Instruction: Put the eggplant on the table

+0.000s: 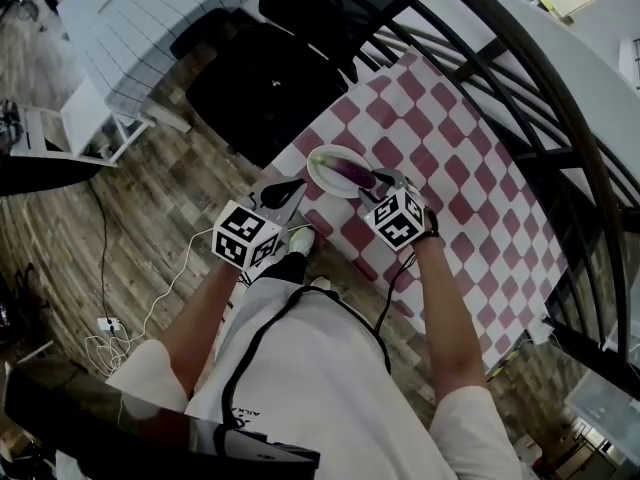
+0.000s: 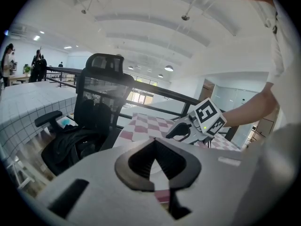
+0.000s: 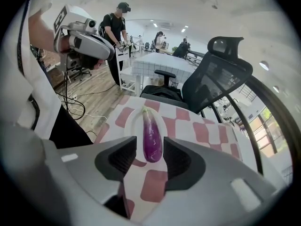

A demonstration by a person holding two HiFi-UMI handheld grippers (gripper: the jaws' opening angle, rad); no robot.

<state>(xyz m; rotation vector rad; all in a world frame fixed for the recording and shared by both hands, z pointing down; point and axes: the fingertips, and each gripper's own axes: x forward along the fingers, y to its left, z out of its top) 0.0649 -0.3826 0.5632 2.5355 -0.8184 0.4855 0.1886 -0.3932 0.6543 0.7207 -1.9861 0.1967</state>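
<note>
A purple eggplant (image 1: 352, 174) (image 3: 151, 135) lies lengthwise on a white oval plate (image 1: 322, 163) (image 3: 134, 126), near the corner of a table with a pink-and-white checkered cloth (image 1: 470, 148). My right gripper (image 1: 385, 180) (image 3: 150, 155) points steeply down at it, its jaws straddling the eggplant's near end. A strip of cloth shows between the left pad and the eggplant. The right pad is almost touching. My left gripper (image 1: 290, 188) (image 2: 168, 192) hovers off the table's corner to the left of the plate, its jaws together with nothing in them.
A black office chair (image 1: 300, 58) stands just beyond the table's corner. A dark metal railing (image 1: 560, 118) curves along the table's far side. A white tiled table (image 1: 140, 18) and cables on the wood floor (image 1: 110, 328) lie to the left. People stand in the background (image 3: 115, 27).
</note>
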